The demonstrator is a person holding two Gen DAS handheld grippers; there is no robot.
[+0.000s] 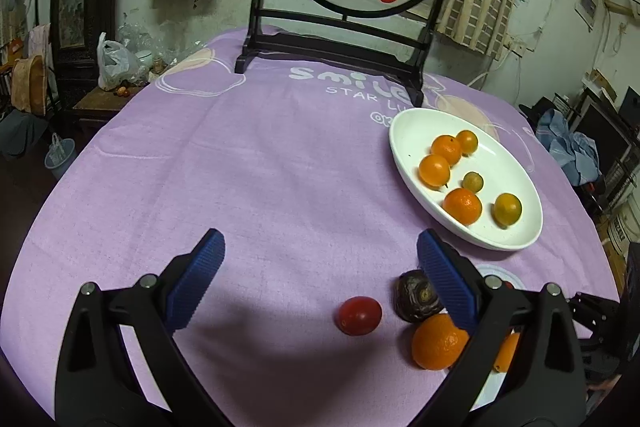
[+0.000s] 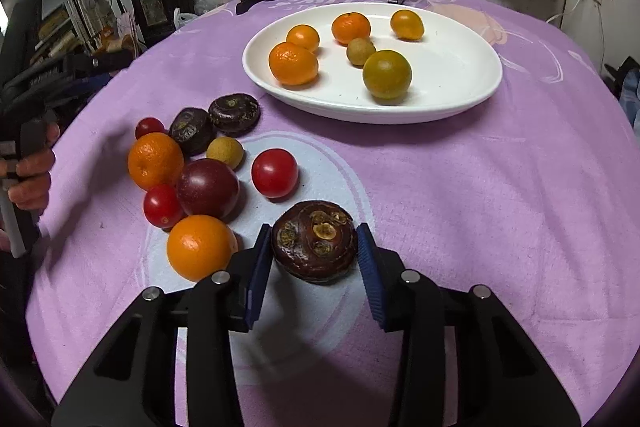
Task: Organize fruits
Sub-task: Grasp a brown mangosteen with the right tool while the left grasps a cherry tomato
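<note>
Your right claw is sitting open around the dark brown water chestnut, ready to squeeze; the white plate is waiting at twelve o'clock. Your left claw is gaping wide, holding nothing.

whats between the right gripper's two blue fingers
In the right wrist view, a dark brown, flattened water chestnut sits between the right gripper's blue pads, on the purple cloth. The jaws flank it closely, apparently not clamped yet.

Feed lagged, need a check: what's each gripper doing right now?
Left gripper: open, holding nothing.
Right gripper: open, jaws either side of the dark water chestnut; grip not yet closed.
</note>
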